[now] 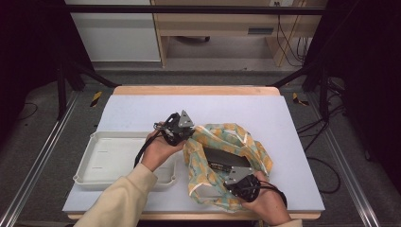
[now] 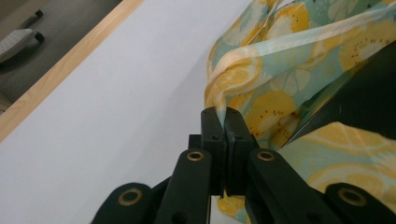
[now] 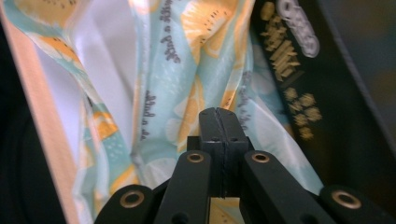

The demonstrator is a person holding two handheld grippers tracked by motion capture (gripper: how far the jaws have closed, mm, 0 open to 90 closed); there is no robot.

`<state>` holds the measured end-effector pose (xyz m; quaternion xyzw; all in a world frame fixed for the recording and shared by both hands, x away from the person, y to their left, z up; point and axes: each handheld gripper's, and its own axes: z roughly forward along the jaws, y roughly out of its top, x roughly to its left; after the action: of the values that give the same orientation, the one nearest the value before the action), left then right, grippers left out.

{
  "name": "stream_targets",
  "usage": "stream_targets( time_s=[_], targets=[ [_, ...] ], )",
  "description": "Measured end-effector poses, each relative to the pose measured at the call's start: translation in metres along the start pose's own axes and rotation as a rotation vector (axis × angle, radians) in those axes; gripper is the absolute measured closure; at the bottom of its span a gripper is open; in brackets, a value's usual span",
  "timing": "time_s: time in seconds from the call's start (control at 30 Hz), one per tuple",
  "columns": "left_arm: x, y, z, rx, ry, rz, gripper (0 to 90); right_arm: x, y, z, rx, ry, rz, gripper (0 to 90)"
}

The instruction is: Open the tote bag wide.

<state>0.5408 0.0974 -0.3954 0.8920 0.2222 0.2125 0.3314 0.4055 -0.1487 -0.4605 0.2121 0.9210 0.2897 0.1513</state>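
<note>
Pale blue table (image 1: 142,111), white tray (image 1: 113,158), lemon-print bag (image 1: 231,137) lying on it

The surface (image 1: 142,111) is a pale grey-blue mat on a light wooden top, whose wood shows along the far edge (image 1: 196,90). Grey carpeted floor (image 1: 42,120) surrounds it. Metal rails (image 1: 33,170) run along the floor at the left and right sides. Black frame struts (image 1: 64,71) stand at both far corners, with a black crossbar (image 1: 189,9) overhead. Beyond the far edge stands a light wooden cabinet (image 1: 213,23) beside a white panel (image 1: 116,33). Black cables (image 1: 288,42) hang at the far right and trail across the floor. Lighting is even on the surface; the side margins are dark.
</note>
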Motion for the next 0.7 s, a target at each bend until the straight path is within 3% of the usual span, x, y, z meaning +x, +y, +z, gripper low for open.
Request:
stream_targets(
  time_s=[0.17,0.7],
  targets=[
    [0.0,-0.003,0.001,0.011,0.001,0.0,89.3,-0.009,-0.008,-0.009,0.004,-0.045,0.032,90.0],
    [0.011,-0.008,0.026,0.116,-0.002,-0.011,90.0,0.003,-0.007,-0.002,-0.05,0.03,0.032,90.0]
  ],
)
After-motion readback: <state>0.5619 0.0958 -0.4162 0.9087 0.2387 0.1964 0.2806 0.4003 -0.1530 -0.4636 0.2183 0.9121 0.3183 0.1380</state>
